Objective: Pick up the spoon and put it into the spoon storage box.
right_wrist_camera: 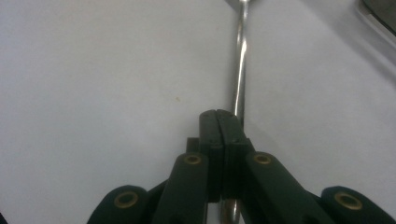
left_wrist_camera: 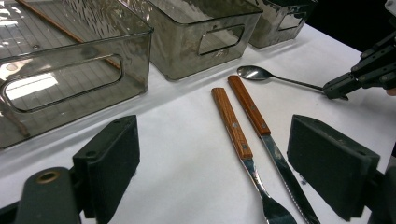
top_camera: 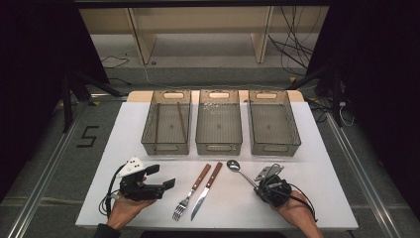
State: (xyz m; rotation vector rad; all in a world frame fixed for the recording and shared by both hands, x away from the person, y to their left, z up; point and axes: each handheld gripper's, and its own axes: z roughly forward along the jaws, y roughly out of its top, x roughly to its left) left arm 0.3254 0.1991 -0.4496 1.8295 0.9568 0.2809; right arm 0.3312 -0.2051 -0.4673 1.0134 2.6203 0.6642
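Note:
A metal spoon (top_camera: 236,168) lies slanted on the white table (top_camera: 124,148), bowl toward the bins. My right gripper (top_camera: 258,187) is low over the end of its handle with both jaws shut together. In the right gripper view the spoon handle (right_wrist_camera: 240,70) runs under the jaws of my right gripper (right_wrist_camera: 218,116), slightly to their right, not between the pads. A wooden-handled fork (top_camera: 192,193) and knife (top_camera: 207,188) lie side by side at the front centre. My left gripper (top_camera: 162,176) rests open to their left, nothing between its jaws; the left gripper view has the fork (left_wrist_camera: 232,123), knife (left_wrist_camera: 250,109) and spoon (left_wrist_camera: 254,73) ahead of it.
Three clear grey bins stand in a row behind the cutlery: left bin (top_camera: 166,148) holding thin brown sticks, middle bin (top_camera: 218,148), right bin (top_camera: 275,148). A hand holds each gripper at the table's front edge. Cables trail off both grippers.

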